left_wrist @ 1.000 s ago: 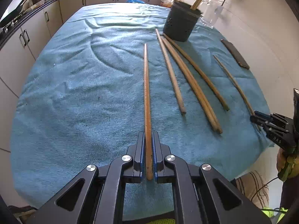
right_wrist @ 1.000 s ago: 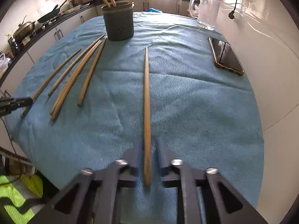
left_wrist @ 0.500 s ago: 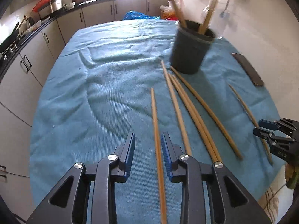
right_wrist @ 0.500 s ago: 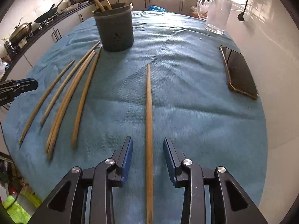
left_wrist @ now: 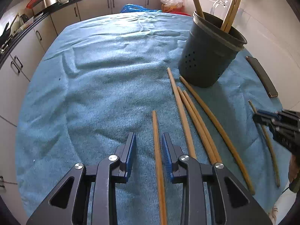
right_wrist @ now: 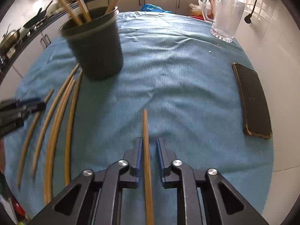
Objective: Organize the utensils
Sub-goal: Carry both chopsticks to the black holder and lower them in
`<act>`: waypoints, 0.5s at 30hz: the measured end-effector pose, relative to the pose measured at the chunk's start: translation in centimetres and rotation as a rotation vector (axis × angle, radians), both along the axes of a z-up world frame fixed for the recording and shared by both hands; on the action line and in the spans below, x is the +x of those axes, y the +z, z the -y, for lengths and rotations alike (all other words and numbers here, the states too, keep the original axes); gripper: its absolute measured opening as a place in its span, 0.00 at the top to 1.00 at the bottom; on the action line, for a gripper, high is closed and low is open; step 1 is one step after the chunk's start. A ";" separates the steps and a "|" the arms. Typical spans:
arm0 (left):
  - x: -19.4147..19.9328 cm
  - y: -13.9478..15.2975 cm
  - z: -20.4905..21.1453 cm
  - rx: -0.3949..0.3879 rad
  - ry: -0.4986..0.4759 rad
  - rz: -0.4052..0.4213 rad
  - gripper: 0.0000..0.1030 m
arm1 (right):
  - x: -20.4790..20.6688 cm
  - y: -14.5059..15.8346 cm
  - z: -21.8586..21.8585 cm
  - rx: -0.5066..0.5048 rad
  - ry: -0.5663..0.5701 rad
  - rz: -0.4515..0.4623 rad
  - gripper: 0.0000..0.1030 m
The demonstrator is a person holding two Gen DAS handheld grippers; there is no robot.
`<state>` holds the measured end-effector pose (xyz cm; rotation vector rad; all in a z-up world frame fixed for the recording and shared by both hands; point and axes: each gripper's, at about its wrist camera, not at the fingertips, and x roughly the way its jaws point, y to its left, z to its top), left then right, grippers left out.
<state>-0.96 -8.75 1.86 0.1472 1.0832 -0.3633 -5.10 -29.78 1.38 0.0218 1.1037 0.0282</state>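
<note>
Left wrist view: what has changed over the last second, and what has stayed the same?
The left gripper opened and let go of the chopstick, which now lies on the towel between its fingers. The holder and the other chopsticks stayed put.

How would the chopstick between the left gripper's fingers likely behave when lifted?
The chopstick looks thin and wooden, so probably stiff and light. Round and long, it may roll on the towel, or pivot if the open left gripper pinches it off-centre.
</note>
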 end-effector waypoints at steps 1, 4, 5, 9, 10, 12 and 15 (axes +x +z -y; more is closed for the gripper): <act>0.0 0.0 0.1 0.001 -0.007 0.007 0.74 | 0.4 0.0 0.0 0.008 -0.008 0.004 0.93; -0.4 -0.1 0.4 0.017 -0.025 0.038 0.82 | 0.8 0.0 -0.1 0.027 -0.019 0.022 0.94; -0.6 -0.1 0.5 0.030 -0.026 0.052 0.91 | 0.8 0.1 -0.2 0.023 -0.018 0.027 0.94; -0.8 0.7 -0.1 -0.014 -0.001 0.045 0.95 | 1.0 0.5 0.1 0.057 -0.027 0.044 0.94; -1.0 1.3 -0.3 -0.021 0.007 0.062 0.95 | 0.7 1.0 0.2 0.065 -0.030 0.062 0.94; -2.1 3.2 -0.8 -0.042 0.013 0.110 0.95 | 0.0 2.2 0.3 0.079 -0.029 0.102 0.94; -4.1 6.0 -1.6 -0.073 0.012 0.172 0.95 | -1.8 4.9 0.3 0.065 -0.023 0.178 0.94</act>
